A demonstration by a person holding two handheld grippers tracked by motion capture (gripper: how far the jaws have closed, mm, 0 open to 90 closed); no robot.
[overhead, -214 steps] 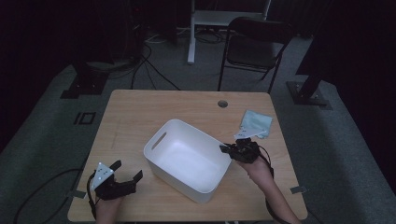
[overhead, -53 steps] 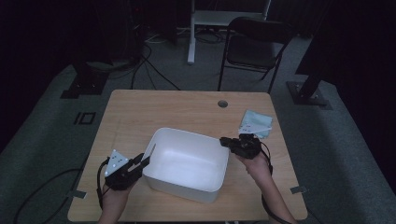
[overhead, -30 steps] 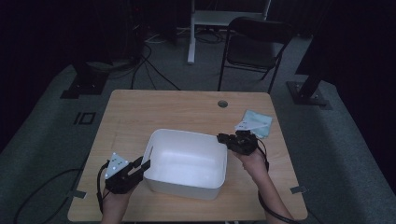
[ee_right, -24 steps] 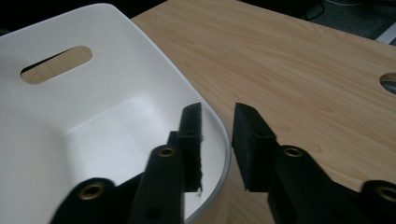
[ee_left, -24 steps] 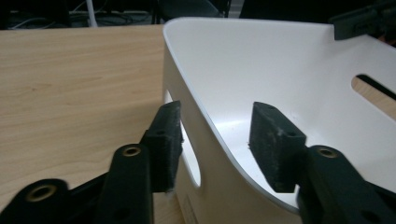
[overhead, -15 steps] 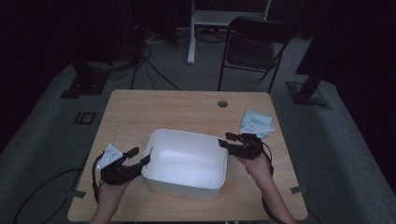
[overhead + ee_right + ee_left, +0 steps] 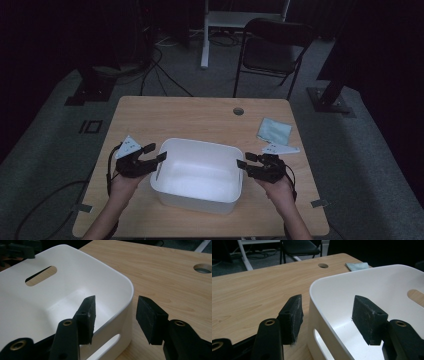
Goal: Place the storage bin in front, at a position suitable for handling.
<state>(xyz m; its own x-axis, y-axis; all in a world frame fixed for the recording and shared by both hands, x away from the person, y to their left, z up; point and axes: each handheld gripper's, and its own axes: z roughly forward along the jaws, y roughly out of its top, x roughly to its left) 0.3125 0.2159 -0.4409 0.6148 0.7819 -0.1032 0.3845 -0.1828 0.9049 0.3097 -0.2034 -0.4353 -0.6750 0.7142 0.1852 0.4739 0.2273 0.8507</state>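
An empty white plastic tub [image 7: 200, 144] with handle slots sits in the middle of the wooden table [image 7: 180, 117]. My left gripper [image 7: 156, 151] is at its left end and my right gripper [image 7: 245, 160] at its right end. Both sets of jaws have just been opening. In the left gripper view the left gripper [image 7: 328, 315] straddles the tub's [image 7: 374, 277] rim, one pad inside and one outside, neither pressing. The right gripper [image 7: 117, 315] stands the same way over the tub's [image 7: 82, 277] corner, with a gap on each side.
A light blue cloth [image 7: 274, 131] lies on the table at the back right, also visible as the cloth [image 7: 357, 265] past the tub. A round cable hole [image 7: 238, 110] sits near the far edge. A black chair [image 7: 272, 45] stands beyond the table.
Both grippers, clamped on the tub's ends a second ago, have opened and let go. The left hand has drawn a little outward to the left. The tub, earlier lying askew, now sits square.
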